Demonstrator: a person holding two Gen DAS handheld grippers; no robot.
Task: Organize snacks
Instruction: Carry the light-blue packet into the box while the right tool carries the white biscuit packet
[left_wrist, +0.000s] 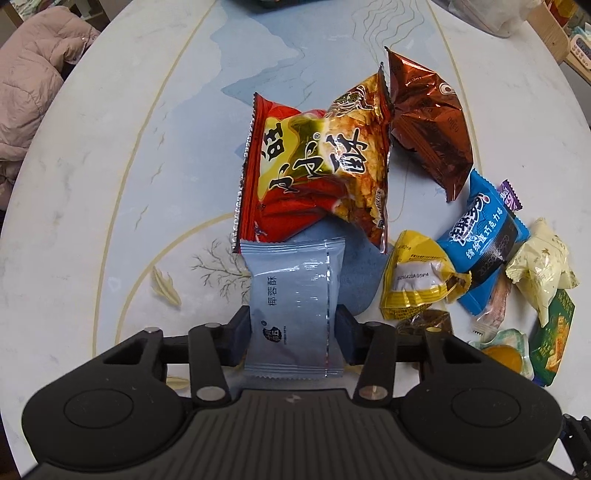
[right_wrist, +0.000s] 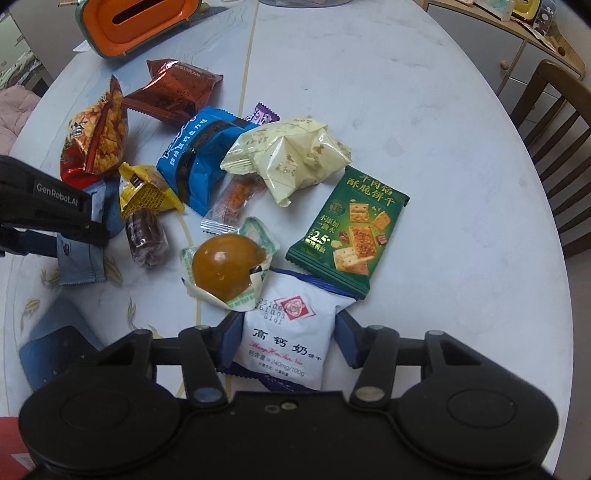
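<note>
My left gripper (left_wrist: 293, 328) is shut on a pale blue-grey snack packet (left_wrist: 295, 295), held just above the table; the gripper also shows at the left of the right wrist view (right_wrist: 79, 225). My right gripper (right_wrist: 286, 341) is shut on a white milk-biscuit packet (right_wrist: 286, 339). A pile of snacks lies on the table: a red-yellow bag (left_wrist: 314, 166), a brown foil bag (left_wrist: 428, 122), a blue bag (right_wrist: 199, 155), a cream bag (right_wrist: 291, 155), a green cracker pack (right_wrist: 351, 225), a yellow-wrapped sweet (right_wrist: 146, 192) and an orange jelly cup (right_wrist: 227, 266).
The round table (right_wrist: 424, 110) has a painted blue pattern. An orange-topped tissue box (right_wrist: 140, 22) stands at the far edge. A wooden chair (right_wrist: 554, 122) is at the right, a cabinet (right_wrist: 509, 40) behind it. A pink jacket (left_wrist: 33, 92) lies at the left.
</note>
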